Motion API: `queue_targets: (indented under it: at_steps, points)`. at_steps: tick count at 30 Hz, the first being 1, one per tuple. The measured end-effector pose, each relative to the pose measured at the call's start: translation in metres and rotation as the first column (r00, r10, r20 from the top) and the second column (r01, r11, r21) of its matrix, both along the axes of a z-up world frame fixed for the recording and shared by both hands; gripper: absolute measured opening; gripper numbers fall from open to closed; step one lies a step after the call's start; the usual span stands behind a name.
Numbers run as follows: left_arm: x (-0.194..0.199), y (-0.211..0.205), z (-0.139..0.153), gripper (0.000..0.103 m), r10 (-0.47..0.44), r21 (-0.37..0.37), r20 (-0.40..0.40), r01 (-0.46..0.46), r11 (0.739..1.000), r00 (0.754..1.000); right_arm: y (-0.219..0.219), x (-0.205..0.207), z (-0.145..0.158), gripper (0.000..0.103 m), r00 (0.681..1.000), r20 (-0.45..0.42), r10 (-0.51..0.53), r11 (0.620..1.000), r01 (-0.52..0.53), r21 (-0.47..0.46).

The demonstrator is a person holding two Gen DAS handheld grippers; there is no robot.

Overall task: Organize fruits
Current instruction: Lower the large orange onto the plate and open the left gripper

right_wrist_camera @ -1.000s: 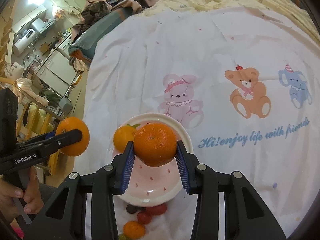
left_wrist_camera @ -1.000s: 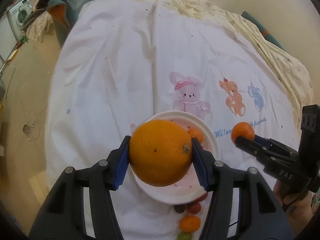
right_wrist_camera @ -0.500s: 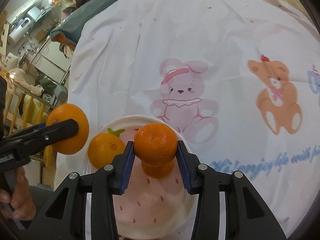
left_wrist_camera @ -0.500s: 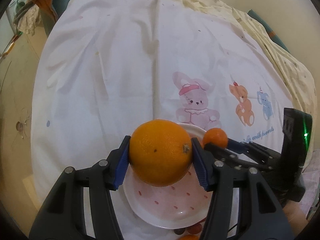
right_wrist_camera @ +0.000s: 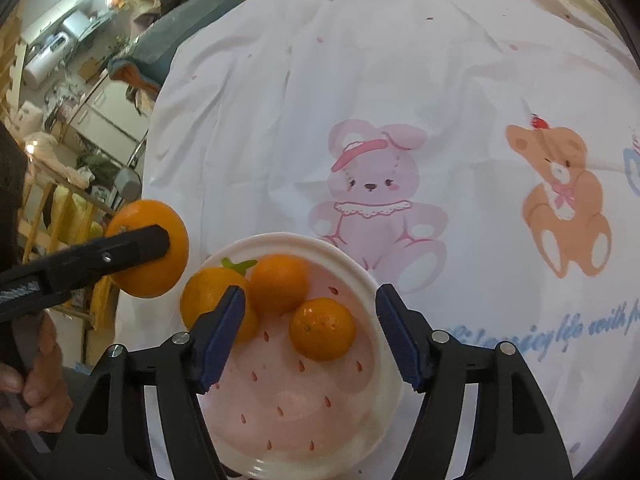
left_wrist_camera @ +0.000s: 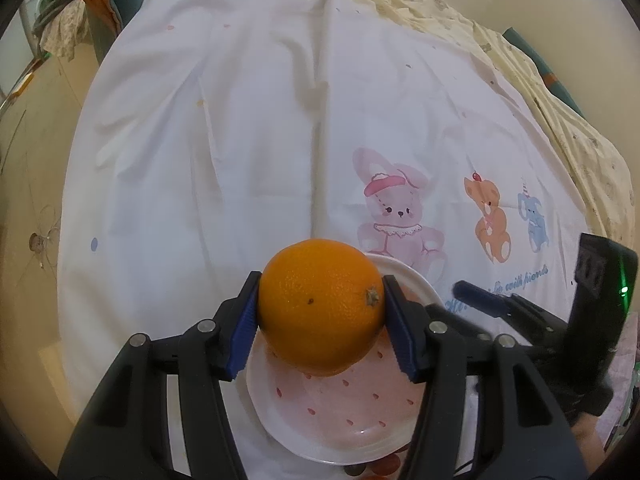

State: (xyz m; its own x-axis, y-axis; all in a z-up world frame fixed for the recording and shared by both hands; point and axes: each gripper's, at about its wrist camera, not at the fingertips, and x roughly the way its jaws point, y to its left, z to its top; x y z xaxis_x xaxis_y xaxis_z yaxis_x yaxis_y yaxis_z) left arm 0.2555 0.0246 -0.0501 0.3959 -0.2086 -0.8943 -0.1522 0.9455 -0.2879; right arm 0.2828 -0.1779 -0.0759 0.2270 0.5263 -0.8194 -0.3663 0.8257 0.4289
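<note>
Fruit sorting is under way on a white sheet [right_wrist_camera: 360, 80] printed with a pink rabbit, a brown bear and blue lettering. We find the left gripper [left_wrist_camera: 320, 308] clenched on a large orange [left_wrist_camera: 320, 306]: both blue pads press its sides, and the fruit hangs above the near-left rim of a white plate [right_wrist_camera: 384, 360] with a pink, seed-speckled centre. In the right wrist view the same orange [right_wrist_camera: 150, 248] sits to the left of the plate and clear of it, with a hand [right_wrist_camera: 36, 376] gripping the tool's handle at the lower left.

We record the right gripper [right_wrist_camera: 310, 328] as released. Its jaws have just been opening, and they stand wide apart with no pad touching fruit. A small mandarin [right_wrist_camera: 322, 328] lies on the plate between the 2 fingers, free of both. We count 2 further pieces on the plate: a second mandarin [right_wrist_camera: 278, 282] just behind the first, and an orange fruit with a green calyx [right_wrist_camera: 212, 300] at the plate's left edge, partly hidden by the right gripper's left pad.

In the left wrist view a few small dark and red items show at the bottom edge below the plate; we cannot identify them.
</note>
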Motion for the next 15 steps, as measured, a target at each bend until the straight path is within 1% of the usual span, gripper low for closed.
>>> queue_targets:
  at_steps: [5, 7, 15]
  points:
    - [-0.001, -0.003, 0.002, 0.054, -0.002, -0.013, 0.004, 0.002, 1.000, 1.000, -0.021, -0.008, 0.009, 0.070, 0.998, -0.019, -0.054, 0.998, 0.054, -0.011]
    - [-0.001, -0.007, 0.003, 0.054, -0.009, -0.031, 0.004, 0.009, 0.999, 1.000, -0.028, -0.014, 0.014, 0.070, 0.998, -0.013, -0.066, 0.998, 0.065, -0.021]
    - [-0.009, -0.030, 0.007, 0.054, -0.074, -0.034, 0.022, 0.075, 0.997, 0.997, -0.054, -0.042, 0.030, 0.071, 0.988, -0.025, -0.150, 0.989, 0.150, -0.006]
